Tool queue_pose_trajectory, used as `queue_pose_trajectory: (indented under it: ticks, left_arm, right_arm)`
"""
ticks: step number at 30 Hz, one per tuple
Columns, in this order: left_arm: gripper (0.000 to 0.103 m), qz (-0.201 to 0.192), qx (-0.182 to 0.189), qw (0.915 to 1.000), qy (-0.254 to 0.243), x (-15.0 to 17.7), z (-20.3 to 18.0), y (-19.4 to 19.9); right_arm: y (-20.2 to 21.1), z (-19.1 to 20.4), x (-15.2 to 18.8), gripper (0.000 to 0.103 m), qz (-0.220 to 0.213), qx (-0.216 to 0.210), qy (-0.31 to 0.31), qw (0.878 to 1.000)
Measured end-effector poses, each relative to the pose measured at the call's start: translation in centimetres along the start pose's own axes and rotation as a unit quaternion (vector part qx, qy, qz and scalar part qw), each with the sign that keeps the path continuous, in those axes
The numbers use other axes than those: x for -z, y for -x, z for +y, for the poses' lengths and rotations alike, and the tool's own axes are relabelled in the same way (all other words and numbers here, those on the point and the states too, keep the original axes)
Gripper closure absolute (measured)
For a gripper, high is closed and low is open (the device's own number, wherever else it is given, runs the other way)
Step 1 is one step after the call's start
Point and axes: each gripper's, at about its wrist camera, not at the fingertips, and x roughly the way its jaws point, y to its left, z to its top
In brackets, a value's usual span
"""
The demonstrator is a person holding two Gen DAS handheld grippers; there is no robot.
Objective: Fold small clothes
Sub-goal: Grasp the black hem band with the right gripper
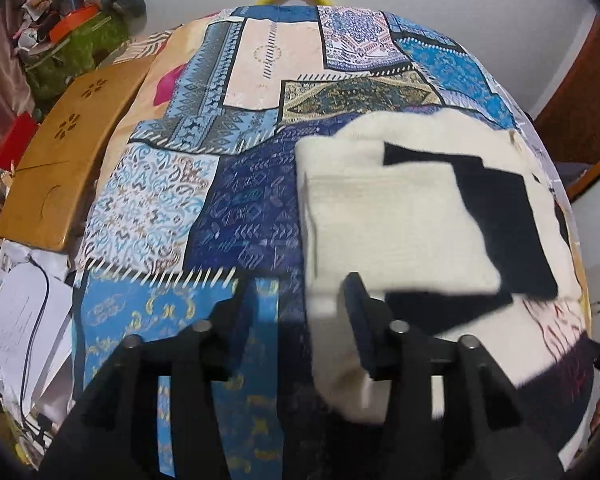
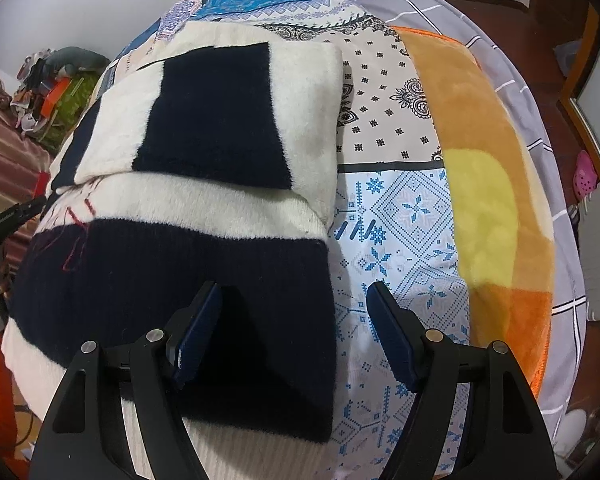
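Left wrist view shows us blurred, spread left gripper [image 1: 296, 292] beside the sweater [image 1: 404, 220], wooden tray [image 1: 60, 164] beyond; right gripper [image 2: 296, 300] gapes.

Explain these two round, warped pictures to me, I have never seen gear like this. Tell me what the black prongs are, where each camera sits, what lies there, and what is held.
No robot here: a person holds a two-finger gripper in each hand, each with a fisheye camera looking along its fingers. One view shows the left gripper, open, beside the sweater's cream edge. The other shows the right gripper, open, over the cream and navy sweater, which lies partly folded on a patterned patchwork bedsheet. An orange and yellow blanket lies alongside. Neither gripper holds anything.
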Motion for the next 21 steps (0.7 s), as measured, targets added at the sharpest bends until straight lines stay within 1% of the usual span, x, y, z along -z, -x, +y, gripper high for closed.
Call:
queue_pose_trajectory:
  ticks: [2,4,6,9,10,11,13,15,17,19,21]
  left_arm:
    - [0.049,0.006,0.002,1.0000,-0.006,0.7,0.1,0.8]
    - [0.038,0.006,0.007,0.9999,-0.006,1.5,0.2,1.6]
    - [0.035,0.009,0.019,0.9998,-0.001,2.4,0.2,2.1]
    - [0.035,0.031,0.039,0.9988,0.002,3.9,0.1,2.0]
    - [0.035,0.039,0.042,0.9983,0.002,4.4,0.1,1.9]
    - [0.035,0.043,0.041,0.9982,0.002,4.7,0.1,1.8]
    - [0.034,0.047,0.035,0.9983,0.006,5.4,0.2,1.7]
    - [0.034,0.050,0.044,0.9975,0.023,5.7,0.8,1.7]
    - [0.034,0.059,0.060,0.9954,0.046,6.1,1.4,1.7]
    - [0.034,0.066,0.074,0.9934,0.058,6.5,1.6,1.8]
    - [0.034,0.067,0.078,0.9931,0.055,6.9,1.3,1.7]
  right_arm:
    - [0.3,0.2,0.0,0.031,-0.003,-0.001,0.004,1.000]
    - [0.6,0.5,-0.1,0.031,-0.006,-0.003,0.008,1.000]
    - [0.5,0.6,-0.1,0.031,-0.005,-0.004,0.011,1.000]
    - [0.0,0.6,0.1,0.030,0.002,-0.003,0.009,1.000]
    - [-0.2,0.5,0.2,0.025,0.004,-0.002,0.007,1.000]
    - [-0.4,0.4,0.3,0.022,0.005,0.002,0.003,1.000]
    - [-0.5,0.0,0.5,0.021,0.003,-0.002,-0.005,1.000]
    - [-0.7,-0.6,0.7,0.021,0.007,-0.013,-0.020,1.000]
    - [-0.8,-1.0,1.0,0.021,0.007,-0.025,-0.032,0.999]
    - [-0.8,-1.2,1.3,0.022,0.004,-0.031,-0.036,0.999]
    - [-0.7,-1.2,1.6,0.030,-0.001,-0.042,-0.036,0.998]
